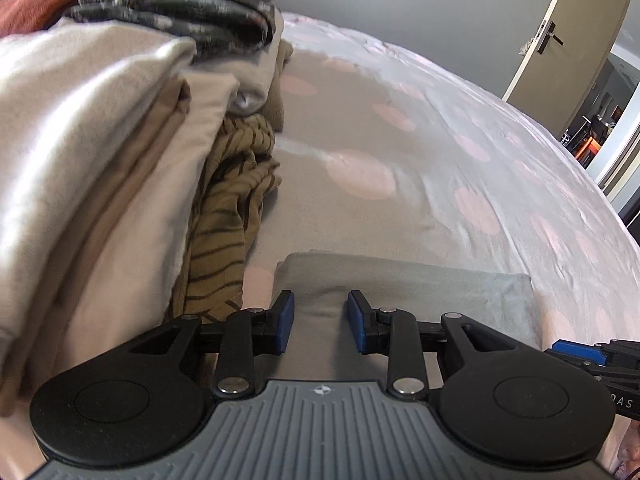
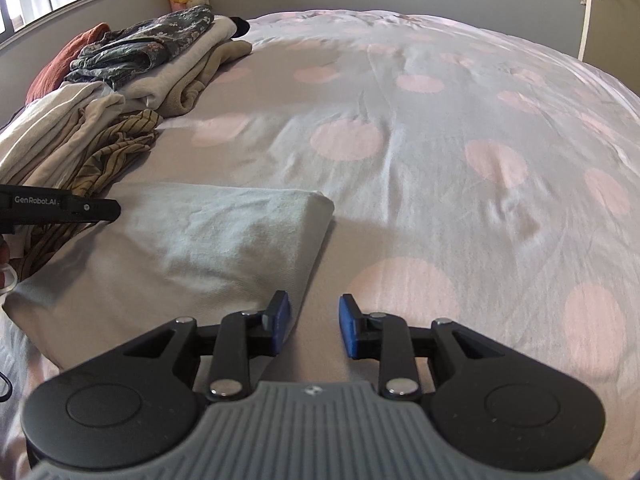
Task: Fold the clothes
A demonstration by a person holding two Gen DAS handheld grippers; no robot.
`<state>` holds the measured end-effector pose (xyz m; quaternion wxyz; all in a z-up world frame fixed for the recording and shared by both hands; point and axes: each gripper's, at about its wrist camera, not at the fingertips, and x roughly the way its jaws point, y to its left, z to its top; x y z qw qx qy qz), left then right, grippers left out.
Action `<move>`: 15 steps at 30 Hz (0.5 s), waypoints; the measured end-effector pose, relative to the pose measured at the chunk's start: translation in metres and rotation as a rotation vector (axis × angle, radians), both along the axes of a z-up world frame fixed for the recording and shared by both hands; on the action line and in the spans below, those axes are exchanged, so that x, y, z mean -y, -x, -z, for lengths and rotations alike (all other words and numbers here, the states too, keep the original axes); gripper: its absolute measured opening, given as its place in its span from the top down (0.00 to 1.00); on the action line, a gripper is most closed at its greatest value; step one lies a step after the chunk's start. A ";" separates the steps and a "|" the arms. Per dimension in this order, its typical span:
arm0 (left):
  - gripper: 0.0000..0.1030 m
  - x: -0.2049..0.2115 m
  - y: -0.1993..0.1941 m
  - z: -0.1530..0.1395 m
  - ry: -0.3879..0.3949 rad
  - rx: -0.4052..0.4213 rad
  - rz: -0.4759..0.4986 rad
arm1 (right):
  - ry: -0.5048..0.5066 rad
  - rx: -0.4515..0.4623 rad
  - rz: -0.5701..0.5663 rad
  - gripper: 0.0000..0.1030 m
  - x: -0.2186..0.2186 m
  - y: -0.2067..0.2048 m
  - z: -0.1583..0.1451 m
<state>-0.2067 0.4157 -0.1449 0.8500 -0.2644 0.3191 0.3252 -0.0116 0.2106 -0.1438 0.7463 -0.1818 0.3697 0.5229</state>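
While both jaws stand apart, neither tool has cloth in it: left hand-held gripper (image 1: pixel 320 322) hangs over the near edge of the folded grey garment (image 2: pixel 192 248), pads parted with only fabric showing below the gap; right hand-held gripper (image 2: pixel 308 326) sits at that garment's right edge, equally parted, nothing between the pads.

State of the work, as far as the views settle it:
- Grey garment lies on the bed (image 2: pixel 460 128) as a flat, squared-off rectangle with a doubled edge along its right side. Reads as folded.
- Pile of clothes (image 2: pixel 120 92) sits well to the left, by the window: dark floral piece on top, beige and cream pieces under it, a rust-red one behind. Some layers look loosely stacked; can't tell whether they are folded.
- Striped mustard garment (image 1: pixel 232 216) is crumpled at the pile's near edge, just beside the grey one. Clearly unfolded.

Judgement: at least one item folded, at least one left. Whether the grey piece gets another fold or is finished, the pictures don't decide. Rest of the bed is spotted sheet only.
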 end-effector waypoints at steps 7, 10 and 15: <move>0.51 0.013 0.027 -0.017 0.018 0.007 -0.053 | -0.073 -0.240 0.077 0.55 0.019 -0.024 0.000; 0.49 0.014 0.033 -0.010 0.055 -0.021 -0.061 | -0.100 -0.354 0.106 0.54 0.025 -0.033 0.003; 0.49 0.012 0.033 0.002 0.078 -0.042 -0.065 | -0.106 -0.486 0.095 0.54 0.020 -0.034 0.015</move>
